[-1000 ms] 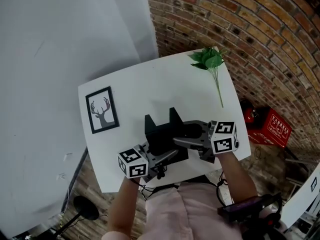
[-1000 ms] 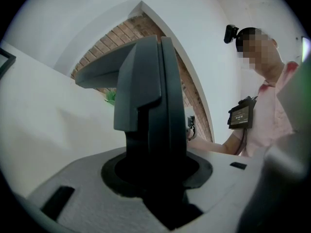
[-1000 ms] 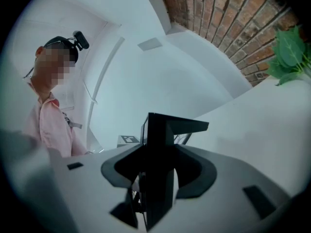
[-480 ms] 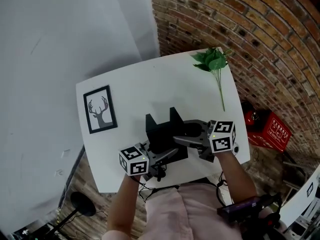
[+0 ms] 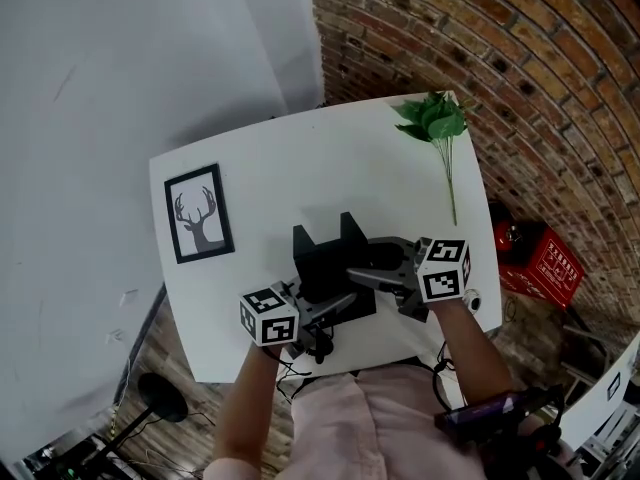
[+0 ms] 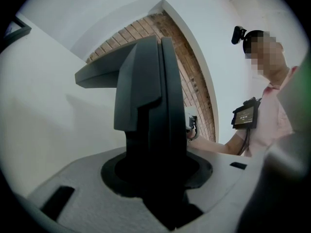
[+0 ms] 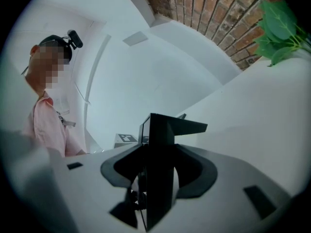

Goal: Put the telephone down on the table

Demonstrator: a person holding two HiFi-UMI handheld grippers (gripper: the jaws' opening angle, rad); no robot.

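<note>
The left gripper and right gripper both squeeze the black telephone; it looks nearly down on the table; letting go is left

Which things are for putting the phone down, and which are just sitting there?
For the job: black telephone, left gripper and right gripper both gripping it, white table.
Just lying about: framed deer picture, green leafy sprig, red crate on the floor.

Matt black plastic telephone, smooth white table, rough brick wall
</note>
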